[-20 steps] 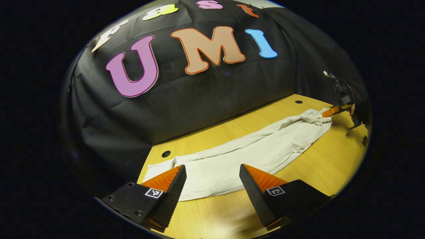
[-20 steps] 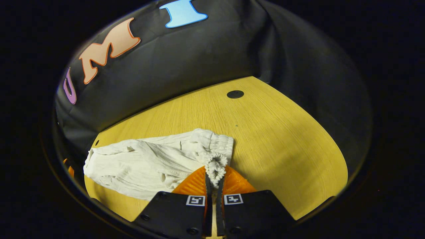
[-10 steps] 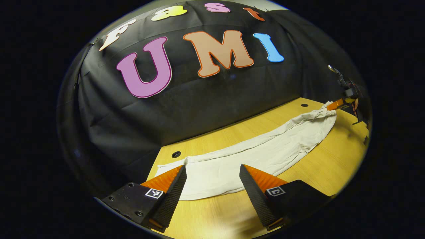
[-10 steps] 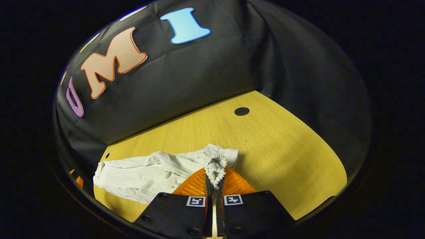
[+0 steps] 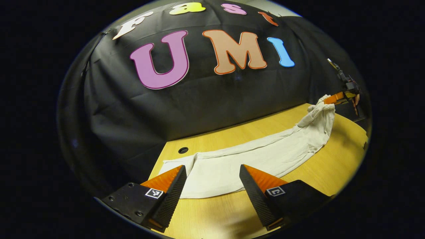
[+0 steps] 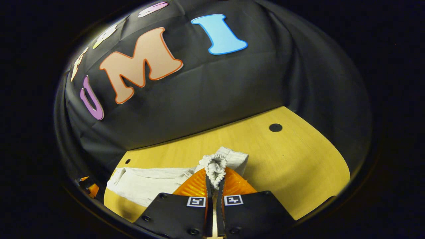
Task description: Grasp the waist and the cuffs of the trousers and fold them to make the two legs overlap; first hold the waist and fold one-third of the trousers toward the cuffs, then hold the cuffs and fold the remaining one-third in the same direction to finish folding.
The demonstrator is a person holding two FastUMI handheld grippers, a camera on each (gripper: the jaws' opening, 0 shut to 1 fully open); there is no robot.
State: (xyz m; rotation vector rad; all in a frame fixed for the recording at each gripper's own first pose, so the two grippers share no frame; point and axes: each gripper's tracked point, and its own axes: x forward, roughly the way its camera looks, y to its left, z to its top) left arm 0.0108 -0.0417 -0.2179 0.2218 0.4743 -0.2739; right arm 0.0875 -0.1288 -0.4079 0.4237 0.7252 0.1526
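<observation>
Trousers [image 5: 265, 156]: we see a pale, soft pair lying in one long strip across the wooden table [image 5: 332, 169], the two legs already one over the other, so we judge the leg-overlap step done.
Change: over the last second the right end of the strip has come up off the table; earlier it lay almost flat, now it hangs in a small peak from the right claw [image 6: 215, 181].
Right claw: clenched on the gathered, ribbed waist [image 6: 215, 167], with a bunch of cloth squeezed between both fingers; in the left gripper view we see it far to the right [image 5: 332, 99], raised above the table.
Left claw [image 5: 212, 184]: released, fingers spread wide and hovering just above the near-left cuff end [image 5: 172, 166], touching nothing that we can see.
Meaning: we judge the first one-third fold is starting, the waist being lifted to carry toward the cuffs.
Look of the cloth: thin and limp, with long creases along the legs; the lifted end drapes and bunches, and the rest lies flat.
Place: the strip runs from near left to far right, close to the black cloth wall [image 5: 199, 99].
Risk: we think the slack cloth could drag the flat part askew.
</observation>
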